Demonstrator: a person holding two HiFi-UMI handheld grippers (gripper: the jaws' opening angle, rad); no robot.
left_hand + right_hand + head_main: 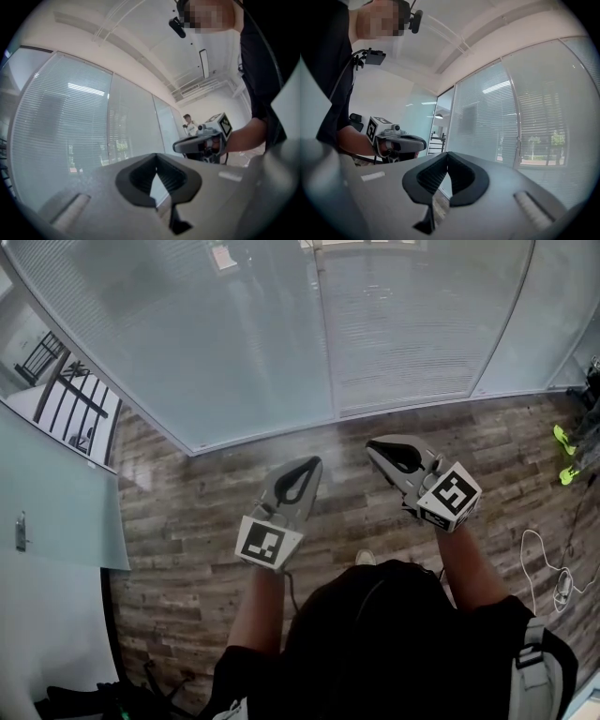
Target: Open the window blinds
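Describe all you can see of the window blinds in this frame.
The window blinds are pale horizontal slats, lowered right down to the wooden floor and split into panels by thin light frames. They look mostly closed, though trees show faintly through them in the right gripper view. No cord or wand is visible. Nothing touches them: the left gripper and right gripper are short of them, both shut and empty.

Wooden floor [206, 512] lies open ahead of the left tongs [309, 468] and right tongs [377, 449], up to the window blinds [412, 324] at its far edge. A glass partition [56, 502] closes its left edge; a cable [527, 554] litters the right.
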